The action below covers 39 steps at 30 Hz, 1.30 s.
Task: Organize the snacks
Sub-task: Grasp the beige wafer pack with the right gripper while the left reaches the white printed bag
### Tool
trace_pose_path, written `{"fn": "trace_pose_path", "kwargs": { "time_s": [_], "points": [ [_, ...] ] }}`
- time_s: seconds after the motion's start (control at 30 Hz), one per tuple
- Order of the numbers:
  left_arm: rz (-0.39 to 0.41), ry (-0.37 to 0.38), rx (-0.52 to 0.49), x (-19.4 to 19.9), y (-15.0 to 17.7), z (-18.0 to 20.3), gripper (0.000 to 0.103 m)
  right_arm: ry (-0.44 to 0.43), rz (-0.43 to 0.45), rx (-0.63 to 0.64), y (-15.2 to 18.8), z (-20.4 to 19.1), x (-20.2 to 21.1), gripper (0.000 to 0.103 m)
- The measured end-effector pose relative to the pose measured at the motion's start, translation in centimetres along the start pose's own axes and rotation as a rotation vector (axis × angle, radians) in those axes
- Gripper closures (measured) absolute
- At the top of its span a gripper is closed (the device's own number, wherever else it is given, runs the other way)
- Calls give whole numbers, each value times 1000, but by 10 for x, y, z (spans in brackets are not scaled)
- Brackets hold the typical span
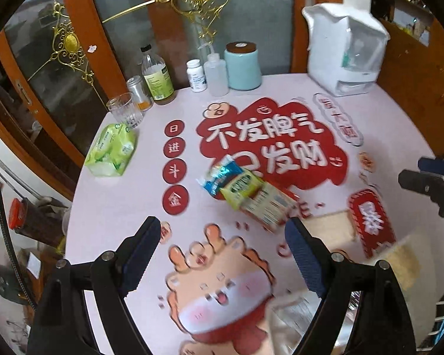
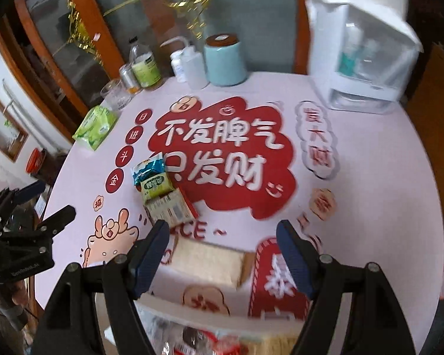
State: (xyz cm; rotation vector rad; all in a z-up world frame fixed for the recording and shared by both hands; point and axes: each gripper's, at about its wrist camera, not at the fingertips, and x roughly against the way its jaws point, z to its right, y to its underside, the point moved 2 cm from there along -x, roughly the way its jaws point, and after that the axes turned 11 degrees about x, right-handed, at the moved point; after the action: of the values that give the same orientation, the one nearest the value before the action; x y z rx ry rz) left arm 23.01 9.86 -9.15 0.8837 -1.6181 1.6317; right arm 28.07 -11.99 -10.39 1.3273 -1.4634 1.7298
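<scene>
A blue snack packet (image 1: 219, 174) (image 2: 148, 170), a yellow-green packet (image 1: 242, 188) (image 2: 157, 188) and a red-edged carton (image 1: 268, 205) (image 2: 170, 208) lie in a row on the pink printed table (image 1: 118, 201) (image 2: 370, 195). A pale wafer-like snack (image 1: 331, 229) (image 2: 210, 261) lies nearer, and another beige piece (image 1: 402, 261) lies to the right. My left gripper (image 1: 222, 251) is open and empty, just short of the carton. My right gripper (image 2: 222, 254) is open and empty over the pale snack. A blurred wrapped snack (image 2: 198, 337) sits at the table's near edge.
Along the back stand a white appliance (image 1: 343, 50) (image 2: 361, 53), a teal canister (image 1: 242, 66) (image 2: 223, 60), squeeze bottle (image 1: 216, 74), pill bottle (image 1: 196, 75), green-labelled bottle (image 1: 157, 77), tin (image 1: 137, 91) and glass (image 1: 125, 109). A green tissue pack (image 1: 112, 149) (image 2: 96, 127) lies left.
</scene>
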Motion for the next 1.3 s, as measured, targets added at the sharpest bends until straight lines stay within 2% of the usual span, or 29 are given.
{"fn": "trace_pose_path", "kwargs": {
  "time_s": [0.1, 0.17, 0.27, 0.4, 0.57, 0.7, 0.8, 0.97, 1.07, 1.17, 1.3],
  "points": [
    [-37, -8, -11, -29, -15, 0, 18, -45, -53, 85, -13, -4, -31, 28],
    [-75, 12, -25, -49, -20, 1, 18, -63, -98, 166, -13, -8, -51, 28],
    [-137, 40, -62, -81, -19, 7, 18, -111, -195, 297, -2, -16, -80, 28],
    [-187, 16, -121, -111, -13, 17, 18, -162, -283, 457, 23, -27, -107, 28],
    [-206, 25, -167, -127, -3, 26, 18, -217, -329, 624, 49, -44, -124, 28],
    [-229, 28, -173, -135, 0, 29, 18, -184, -349, 722, 58, -54, -138, 28],
    [-239, 41, -180, -139, 0, 33, 18, -220, -371, 730, 59, -56, -143, 28],
    [-262, 85, -230, -144, 3, 47, 18, -206, -390, 797, 65, -65, -151, 27],
    [-280, 88, -270, -151, 6, 56, 18, -185, -366, 820, 65, -70, -150, 37],
    [-297, 85, -294, -160, 9, 62, 18, -169, -364, 776, 63, -60, -151, 39],
    [-320, 78, -308, -173, 11, 69, 18, -136, -362, 652, 56, -31, -152, 39]
  ]
}}
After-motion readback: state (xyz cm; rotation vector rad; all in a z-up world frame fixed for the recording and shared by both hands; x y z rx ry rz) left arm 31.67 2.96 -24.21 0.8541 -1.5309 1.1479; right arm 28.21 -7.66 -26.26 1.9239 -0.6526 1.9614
